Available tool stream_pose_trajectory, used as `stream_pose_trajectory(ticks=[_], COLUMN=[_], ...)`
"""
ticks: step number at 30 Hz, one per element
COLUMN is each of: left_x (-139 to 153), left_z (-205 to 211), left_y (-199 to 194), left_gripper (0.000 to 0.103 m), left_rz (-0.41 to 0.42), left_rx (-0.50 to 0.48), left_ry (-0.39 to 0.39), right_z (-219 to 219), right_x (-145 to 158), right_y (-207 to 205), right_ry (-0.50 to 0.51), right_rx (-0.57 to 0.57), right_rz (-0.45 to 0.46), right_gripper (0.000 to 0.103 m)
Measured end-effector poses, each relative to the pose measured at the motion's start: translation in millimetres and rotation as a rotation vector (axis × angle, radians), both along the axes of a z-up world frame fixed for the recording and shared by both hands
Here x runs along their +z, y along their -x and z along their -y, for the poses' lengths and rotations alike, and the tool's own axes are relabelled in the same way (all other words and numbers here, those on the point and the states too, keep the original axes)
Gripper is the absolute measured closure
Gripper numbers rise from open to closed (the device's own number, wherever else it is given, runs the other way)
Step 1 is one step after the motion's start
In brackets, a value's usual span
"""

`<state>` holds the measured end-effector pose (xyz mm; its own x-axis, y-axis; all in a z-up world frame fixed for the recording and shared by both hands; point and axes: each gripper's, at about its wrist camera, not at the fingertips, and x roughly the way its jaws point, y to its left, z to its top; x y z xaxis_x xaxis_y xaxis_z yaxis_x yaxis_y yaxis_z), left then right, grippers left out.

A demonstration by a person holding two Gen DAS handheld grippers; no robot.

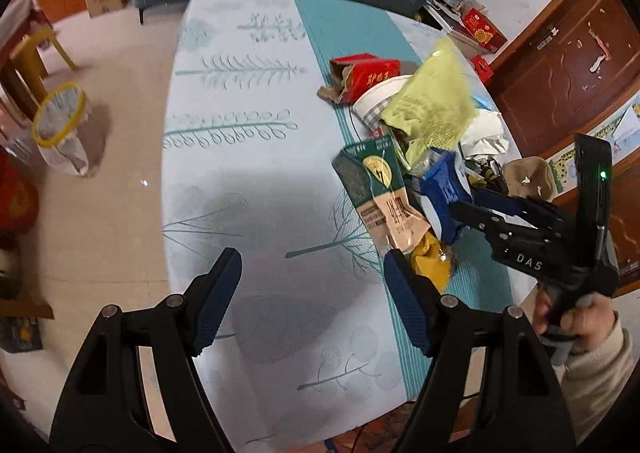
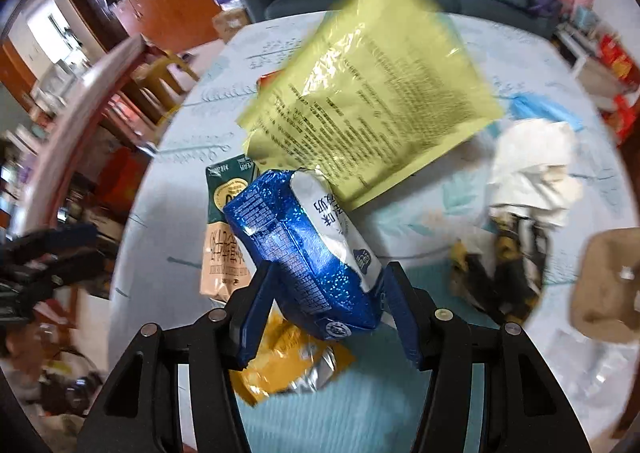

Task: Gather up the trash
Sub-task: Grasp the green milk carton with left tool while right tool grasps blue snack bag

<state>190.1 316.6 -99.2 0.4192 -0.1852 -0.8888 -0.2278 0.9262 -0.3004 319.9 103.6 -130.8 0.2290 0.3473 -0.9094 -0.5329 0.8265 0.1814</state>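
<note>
The right claw (image 2: 326, 285) is pointed steeply down at the heap of rubbish, and a glittery blue carton (image 2: 304, 249) sits between its two blue pads; the pads look to lie against the carton's sides, though whether they truly press on it I cannot tell from here. Just beyond that claw, past the carton's far end, a yellow-green printed pouch (image 2: 372, 93) rises tilted over the pile, and to the left of the carton lies a green and tan carton (image 2: 224, 229), flat on the tabletop (image 2: 400, 405). Under the right claw's near side an orange foil wrapper (image 2: 280, 365) shows (crumpled, with its silver lining turned up). Off to the right of that claw are a wad of white paper (image 2: 532, 169) and a dark, yellow-flecked wrapper (image 2: 508, 269). The left claw (image 1: 312, 273) hangs with its fingers spread wide and nothing between them, only the pale leaf-patterned cloth below. Ahead and to its right lies the whole heap, with a red packet (image 1: 366, 73) at its far end. Well off to the left claw's left, on the floor, stands a bin (image 1: 60, 125) with a yellow rim and a clear liner.
</note>
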Motion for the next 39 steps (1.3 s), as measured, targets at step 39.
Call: stream_pose_trajectory(ticks=[39], left_x=[-43.8], left_z=[31.5], left_y=[-61.3], left_gripper=[0.033], left_rz=[-0.074], left_rx=[0.029], left_ry=[0.045], right_z=[-36.6], right_x=[-17.7], right_y=[18.4], right_ry=[0.197], right_rx=[0.112], right_rz=[0.179], right_gripper=[0.047])
